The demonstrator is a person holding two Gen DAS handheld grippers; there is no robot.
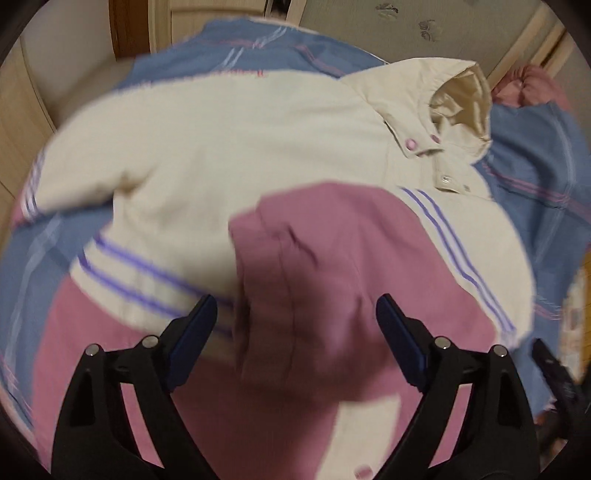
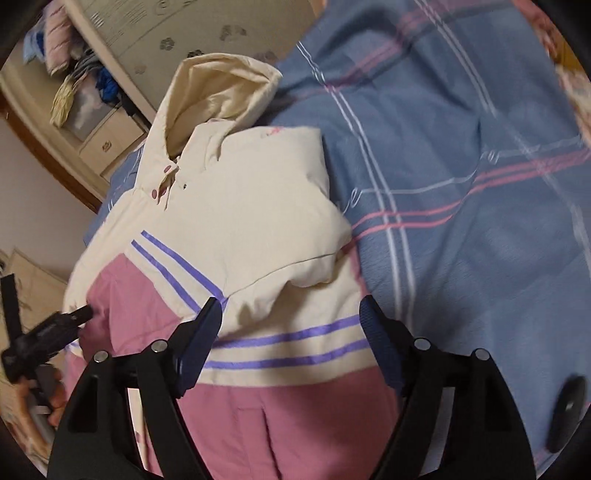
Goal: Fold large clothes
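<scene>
A hooded padded jacket (image 1: pixel 229 140), cream on top and pink below with purple stripes, lies on a blue plaid bedsheet (image 1: pixel 535 177). One pink sleeve (image 1: pixel 295 258) is folded across its front. My left gripper (image 1: pixel 295 314) hangs open over that sleeve, its pads apart from the cloth. In the right wrist view my right gripper (image 2: pixel 291 314) is open above the jacket's (image 2: pixel 240 206) striped hem, with nothing gripped. The left gripper (image 2: pixel 55 328) shows there at the jacket's left side, and a hand (image 2: pixel 55 402) holds it. The hood (image 2: pixel 218 92) points away from me.
The bedsheet (image 2: pixel 461 184) spreads wide to the right of the jacket. A flower-patterned cabinet (image 2: pixel 177 33) and a shelf with bundled cloths (image 2: pixel 85 85) stand beyond the bed. A pink cloth (image 1: pixel 528 85) lies at the far right corner. The pictures are motion-blurred.
</scene>
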